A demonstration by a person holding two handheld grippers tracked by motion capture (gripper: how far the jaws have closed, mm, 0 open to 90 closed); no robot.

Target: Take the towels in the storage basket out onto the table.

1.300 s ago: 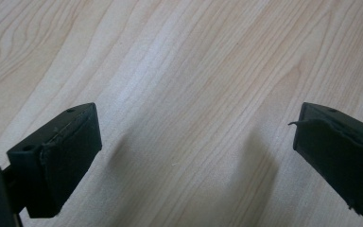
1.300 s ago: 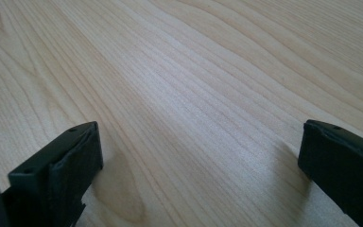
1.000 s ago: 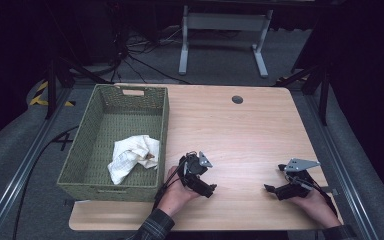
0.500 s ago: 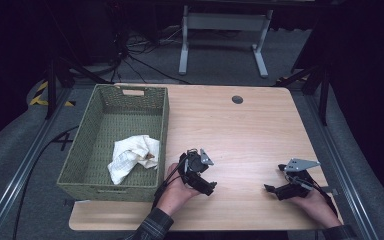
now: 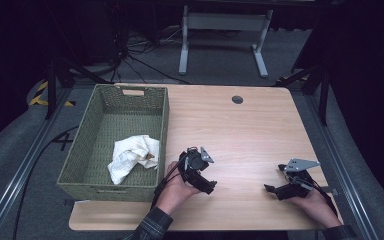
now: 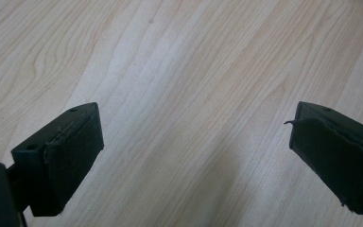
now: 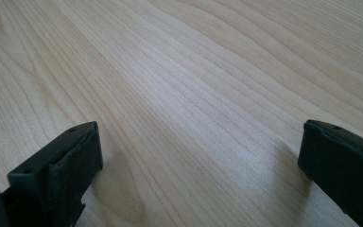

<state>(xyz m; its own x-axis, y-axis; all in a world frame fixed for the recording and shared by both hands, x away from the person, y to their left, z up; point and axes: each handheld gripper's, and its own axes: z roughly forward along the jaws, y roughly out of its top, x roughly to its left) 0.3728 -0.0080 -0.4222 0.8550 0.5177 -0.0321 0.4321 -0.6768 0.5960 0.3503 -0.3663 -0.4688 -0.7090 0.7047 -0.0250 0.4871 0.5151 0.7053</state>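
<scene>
While both our grippers rest wide open and empty on the table, the white cloth lies crumpled inside the green wicker basket. Our left gripper sits just right of the basket; reaching over, we could snag its wall. Our right gripper stays well apart.

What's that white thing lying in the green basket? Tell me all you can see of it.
It looks like a white cloth, soft and crumpled into a loose heap with folds, with faint markings too small to read. It lies on the floor of the green woven basket, toward the near right part, its right edge close to the basket's right wall. Nothing holds it: the left claw is outside the basket, over the wooden table.
</scene>
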